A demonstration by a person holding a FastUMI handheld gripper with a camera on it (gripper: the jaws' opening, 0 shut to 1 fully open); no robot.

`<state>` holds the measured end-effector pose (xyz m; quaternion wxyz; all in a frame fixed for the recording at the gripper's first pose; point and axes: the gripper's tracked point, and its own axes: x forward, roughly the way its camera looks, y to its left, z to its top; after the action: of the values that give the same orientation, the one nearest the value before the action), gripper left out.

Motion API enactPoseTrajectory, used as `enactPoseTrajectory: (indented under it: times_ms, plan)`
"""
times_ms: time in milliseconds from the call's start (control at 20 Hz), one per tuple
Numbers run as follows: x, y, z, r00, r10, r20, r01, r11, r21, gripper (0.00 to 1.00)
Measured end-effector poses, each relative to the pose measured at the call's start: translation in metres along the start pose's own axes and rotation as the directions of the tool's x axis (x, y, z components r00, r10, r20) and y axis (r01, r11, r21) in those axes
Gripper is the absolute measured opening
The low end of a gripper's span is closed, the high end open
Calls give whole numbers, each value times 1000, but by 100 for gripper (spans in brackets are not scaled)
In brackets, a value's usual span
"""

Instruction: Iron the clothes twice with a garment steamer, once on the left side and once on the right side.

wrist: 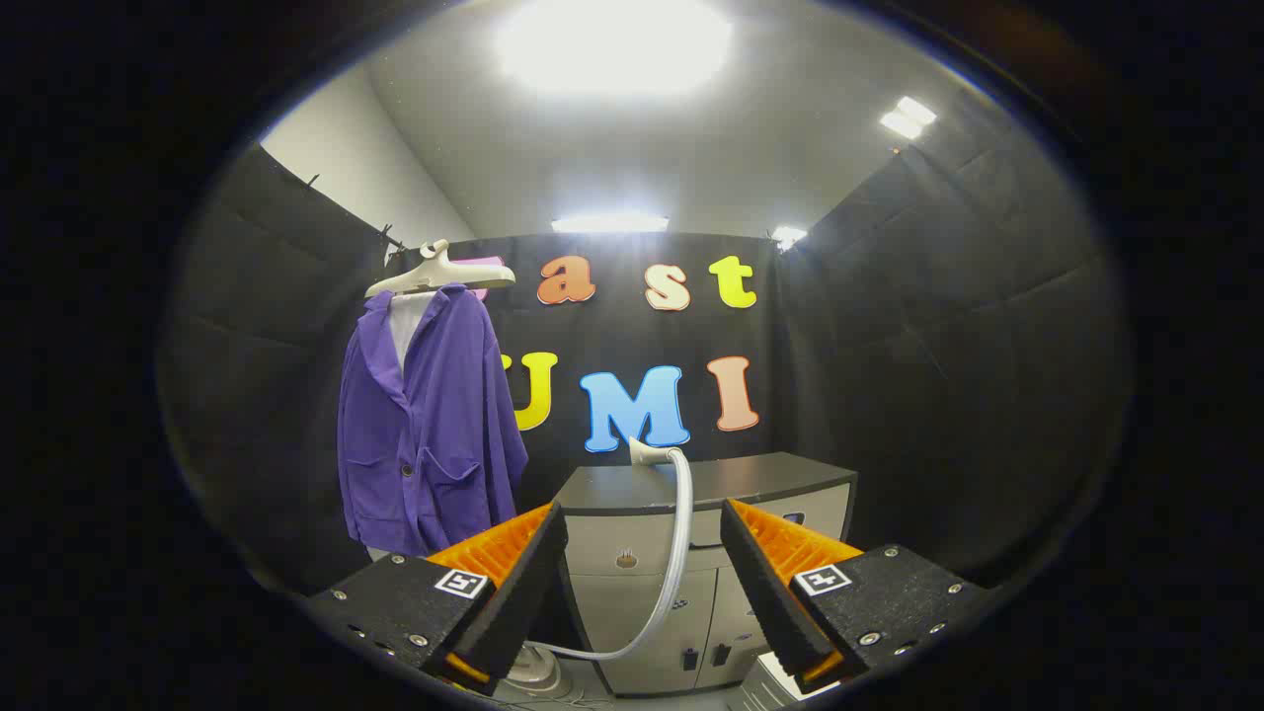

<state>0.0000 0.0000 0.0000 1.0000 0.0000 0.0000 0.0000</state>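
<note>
A purple jacket [430,420] hangs on a pale hanger [441,274] against the booth wall, beyond and left of my fingers. The white steamer head [647,451] lies on top of a dark-topped cabinet [750,479], straight ahead beyond the fingers. Its pale hose [676,553] drops down the cabinet front and curves to a base unit [538,676] on the floor by the left finger. My gripper [642,523] is open, with nothing between its fingers, well short of the steamer head.
The cabinet has grey drawers and doors [652,602] below its top. Black cloth walls close the booth on the left, back and right. A pale box-like object [770,681] sits low by the right finger.
</note>
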Motion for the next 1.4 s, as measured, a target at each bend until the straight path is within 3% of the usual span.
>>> enactPoseTrajectory:
  times_ms: [850, 1400]
  plan:
    - [8, 2, 2, 1000, -18, -11, 19, 1000, 14, 96]
    - [24, 32, 25, 999, -38, 2, 37, 999, 32, 96]
